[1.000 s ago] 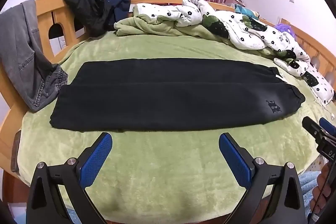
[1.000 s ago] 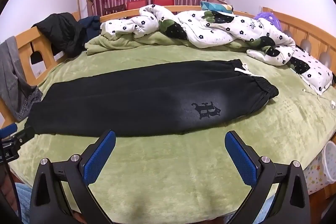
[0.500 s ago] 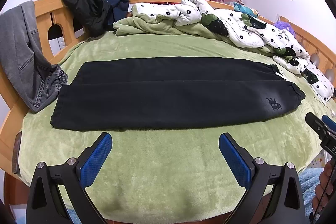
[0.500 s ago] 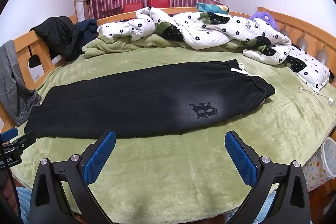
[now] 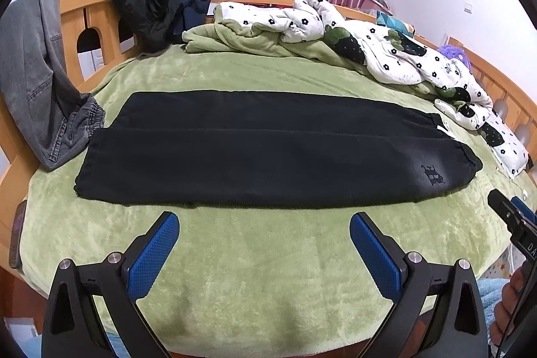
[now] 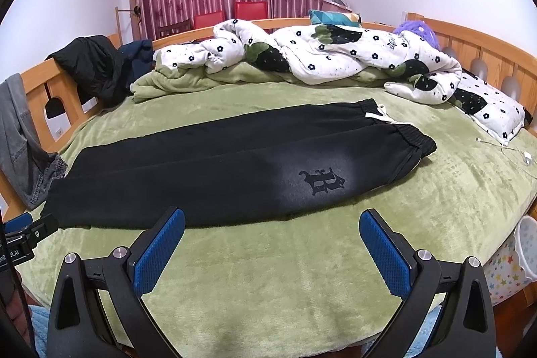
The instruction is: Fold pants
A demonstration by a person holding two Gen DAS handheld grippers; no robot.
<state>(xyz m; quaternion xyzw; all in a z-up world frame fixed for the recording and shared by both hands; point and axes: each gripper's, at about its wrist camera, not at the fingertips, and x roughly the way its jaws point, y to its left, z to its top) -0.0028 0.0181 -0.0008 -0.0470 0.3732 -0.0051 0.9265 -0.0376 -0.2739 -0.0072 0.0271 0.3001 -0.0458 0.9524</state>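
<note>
Black pants (image 5: pixel 268 153) lie flat on the green bed cover (image 5: pixel 268 274), folded lengthwise with one leg on the other, cuffs at the left, waistband at the right. They also show in the right wrist view (image 6: pixel 218 166), with a dark emblem (image 6: pixel 322 182) and a white drawstring (image 6: pixel 379 116) near the waistband. My left gripper (image 5: pixel 265 244) is open and empty, above the cover in front of the pants. My right gripper (image 6: pixel 272 240) is open and empty, in front of the emblem end.
A white flowered quilt (image 6: pixel 335 56) and a green blanket (image 5: pixel 241 39) are heaped at the far side. Grey jeans (image 5: pixel 37 72) and a dark jacket (image 5: pixel 144 9) hang on the wooden bed rail (image 5: pixel 77 19). A white charger cable (image 6: pixel 510 151) lies at the right.
Both grippers have drawn back and risen slightly, so the pants look a little further away. The pants have not moved. Both grippers stay open.
</note>
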